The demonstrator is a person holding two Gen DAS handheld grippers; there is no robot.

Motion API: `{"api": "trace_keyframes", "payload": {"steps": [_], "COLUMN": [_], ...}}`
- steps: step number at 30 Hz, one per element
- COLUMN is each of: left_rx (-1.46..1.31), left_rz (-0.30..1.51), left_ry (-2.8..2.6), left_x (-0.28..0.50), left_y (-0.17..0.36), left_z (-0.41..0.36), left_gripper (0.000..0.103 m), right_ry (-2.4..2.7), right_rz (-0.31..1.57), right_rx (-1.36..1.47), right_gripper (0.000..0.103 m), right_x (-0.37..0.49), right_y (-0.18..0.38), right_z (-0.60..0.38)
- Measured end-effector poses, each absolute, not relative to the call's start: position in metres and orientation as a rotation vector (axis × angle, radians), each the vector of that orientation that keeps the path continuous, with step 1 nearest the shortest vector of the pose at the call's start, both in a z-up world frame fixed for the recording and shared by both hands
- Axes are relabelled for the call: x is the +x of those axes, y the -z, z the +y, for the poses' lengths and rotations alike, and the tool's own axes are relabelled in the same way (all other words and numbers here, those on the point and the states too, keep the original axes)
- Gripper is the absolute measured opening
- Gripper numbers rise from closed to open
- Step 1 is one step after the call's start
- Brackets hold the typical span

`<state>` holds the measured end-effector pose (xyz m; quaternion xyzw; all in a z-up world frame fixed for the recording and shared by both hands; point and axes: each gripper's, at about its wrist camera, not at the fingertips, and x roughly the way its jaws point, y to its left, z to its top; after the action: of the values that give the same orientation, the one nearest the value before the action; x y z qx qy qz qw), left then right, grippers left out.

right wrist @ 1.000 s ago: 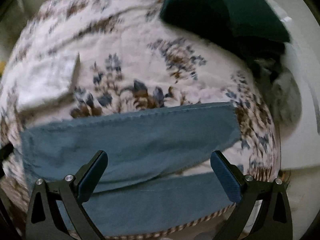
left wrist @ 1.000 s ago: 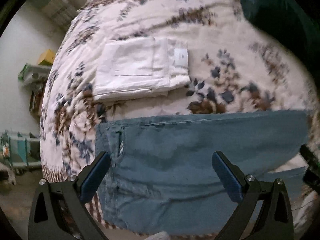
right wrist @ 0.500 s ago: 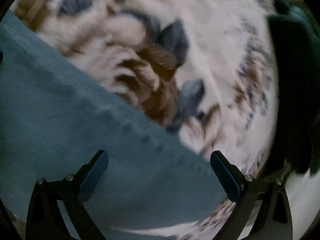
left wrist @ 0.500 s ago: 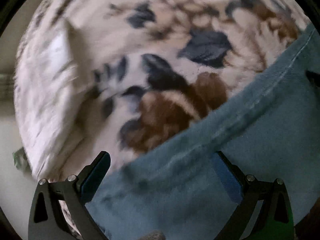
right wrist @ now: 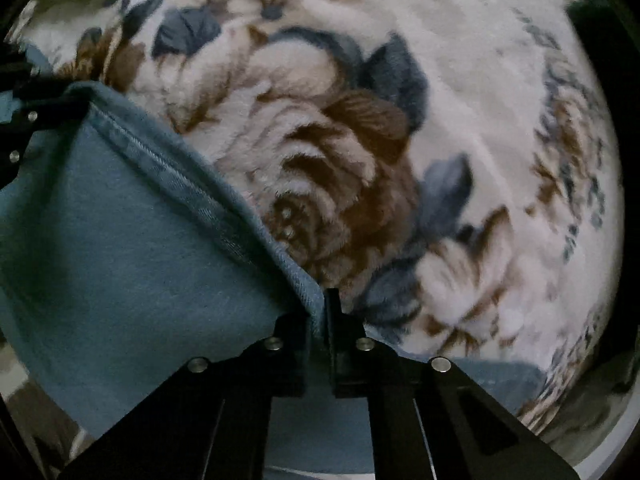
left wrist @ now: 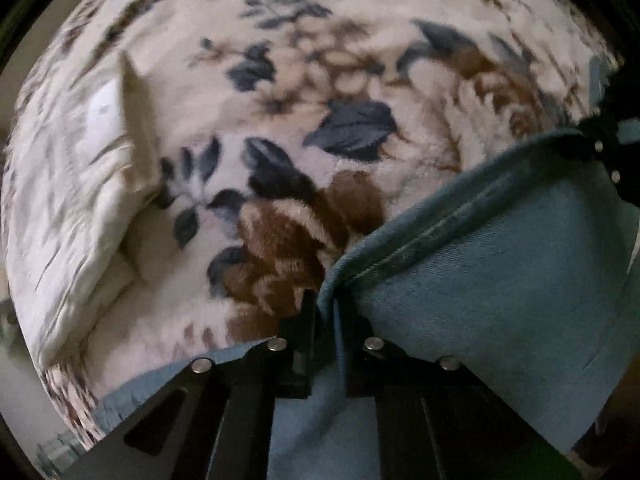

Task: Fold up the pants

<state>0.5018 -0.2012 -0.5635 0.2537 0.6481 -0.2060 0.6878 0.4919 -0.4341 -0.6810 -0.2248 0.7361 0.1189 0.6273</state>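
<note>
Blue denim pants [left wrist: 488, 264] lie on a floral blanket [left wrist: 320, 80]. My left gripper [left wrist: 326, 308] is shut on the far seamed edge of the pants and lifts it a little off the blanket. My right gripper [right wrist: 322, 304] is shut on the same edge of the pants [right wrist: 132, 232] further to the right. The taut edge runs between the two grippers. The right gripper also shows at the right rim of the left wrist view [left wrist: 604, 148], and the left gripper at the left rim of the right wrist view [right wrist: 36, 112].
A folded white garment [left wrist: 92, 184] lies on the blanket to the left of the pants. The blanket [right wrist: 460, 120] stretches beyond the pants. A dark green cloth [right wrist: 596, 24] sits at the far right.
Both grippers were open over the pants edge. Now both have shut on that edge and raised it slightly.
</note>
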Motion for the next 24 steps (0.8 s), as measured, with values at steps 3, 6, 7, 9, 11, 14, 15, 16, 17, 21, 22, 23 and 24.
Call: {"api": "trace_keyframes", "payload": {"steps": [3, 6, 7, 9, 11, 14, 15, 16, 17, 21, 22, 23, 24], "left_rx": [0.530, 0.421, 0.392, 0.314, 0.202, 0.057, 0.033, -0.012, -0.036, -0.077, -0.061, -0.030, -0.025], "left_rz": [1.392, 1.365, 1.353, 1.337, 1.345, 1.388, 1.399, 1.425, 1.446, 1.532, 1.538, 1.547, 1.557], "left_ry": [0.437, 0.387, 0.375, 0.350, 0.325, 0.280, 0.267, 0.246, 0.231, 0.184, 0.177, 0.172, 0.166], "left_x": [0.490, 0.467, 0.458, 0.423, 0.375, 0.315, 0.305, 0.285, 0.275, 0.228, 0.219, 0.210, 0.206], "left_y": [0.535, 0.496, 0.485, 0.469, 0.458, 0.461, 0.466, 0.471, 0.477, 0.511, 0.523, 0.537, 0.545], "left_z": [-0.190, -0.174, -0.171, -0.169, -0.176, -0.189, -0.192, -0.189, -0.188, -0.188, -0.189, -0.191, -0.191], "left_gripper": [0.004, 0.004, 0.004, 0.004, 0.004, 0.004, 0.004, 0.004, 0.004, 0.003, 0.003, 0.004, 0.004], "right_ry": [-0.246, -0.244, -0.238, -0.229, -0.210, -0.196, -0.193, -0.188, -0.186, -0.206, -0.215, -0.223, -0.240], "right_rz": [1.634, 1.576, 1.563, 1.540, 1.510, 1.476, 1.469, 1.461, 1.467, 1.481, 1.494, 1.497, 1.502], "right_rx": [-0.467, -0.410, -0.382, -0.364, -0.353, -0.329, -0.326, -0.314, -0.304, -0.387, -0.385, -0.392, -0.412], "right_gripper": [0.006, 0.005, 0.005, 0.005, 0.005, 0.005, 0.005, 0.005, 0.005, 0.005, 0.005, 0.005, 0.005], "right_x": [0.471, 0.438, 0.423, 0.402, 0.370, 0.319, 0.301, 0.277, 0.262, 0.210, 0.199, 0.192, 0.184], "right_y": [0.650, 0.617, 0.605, 0.586, 0.564, 0.544, 0.540, 0.538, 0.540, 0.571, 0.584, 0.592, 0.602], "right_z": [-0.444, -0.454, -0.456, -0.454, -0.444, -0.433, -0.428, -0.427, -0.427, -0.421, -0.422, -0.422, -0.421]}}
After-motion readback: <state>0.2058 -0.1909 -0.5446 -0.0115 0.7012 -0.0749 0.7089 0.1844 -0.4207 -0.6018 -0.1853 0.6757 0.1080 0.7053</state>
